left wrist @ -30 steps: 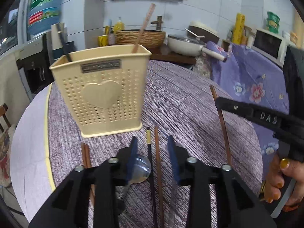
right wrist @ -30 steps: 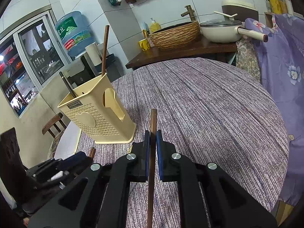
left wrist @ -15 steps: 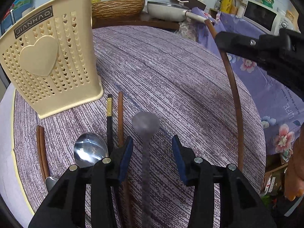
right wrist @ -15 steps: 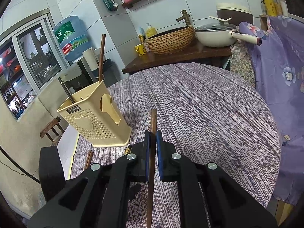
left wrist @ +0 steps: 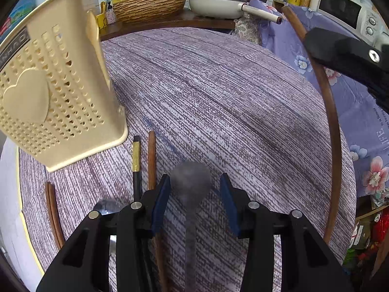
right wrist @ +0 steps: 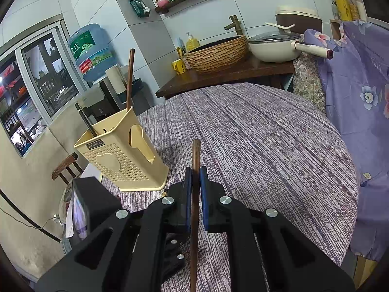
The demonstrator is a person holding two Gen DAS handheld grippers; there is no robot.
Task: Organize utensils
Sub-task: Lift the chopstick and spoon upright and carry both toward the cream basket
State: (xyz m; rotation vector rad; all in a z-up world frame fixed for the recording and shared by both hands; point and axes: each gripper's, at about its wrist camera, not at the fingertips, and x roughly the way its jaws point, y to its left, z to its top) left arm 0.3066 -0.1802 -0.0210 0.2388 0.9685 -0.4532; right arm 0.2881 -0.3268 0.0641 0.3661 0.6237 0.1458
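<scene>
My left gripper [left wrist: 194, 194] is open, its blue pads on either side of the bowl of a blurred grey spoon [left wrist: 190, 180] lying on the cloth; the pads do not press on it. Just left lie a black chopstick with a gold band [left wrist: 136, 160], a brown chopstick [left wrist: 152, 158], a metal spoon [left wrist: 107, 206] half hidden under my finger, and a brown pair [left wrist: 52, 209]. The cream perforated holder [left wrist: 56, 85] [right wrist: 121, 155] stands at the left with a brown chopstick [right wrist: 130, 77] and a black one [right wrist: 85, 121] in it. My right gripper [right wrist: 195, 189] is shut on a brown chopstick [right wrist: 195, 155] [left wrist: 328, 121].
The round table [left wrist: 231, 97] wears a purple woven cloth. Behind it are a wooden counter with a woven basin [right wrist: 218, 53] and a white pan [right wrist: 274, 46]. A floral purple cloth [right wrist: 352, 85] hangs at the right; a chair [right wrist: 65, 168] stands at the left.
My left gripper has sunk and shifted right of the holder, tilting downward, and the grey spoon's bowl now lies between its pads. The right gripper has stayed put with its chopstick.
</scene>
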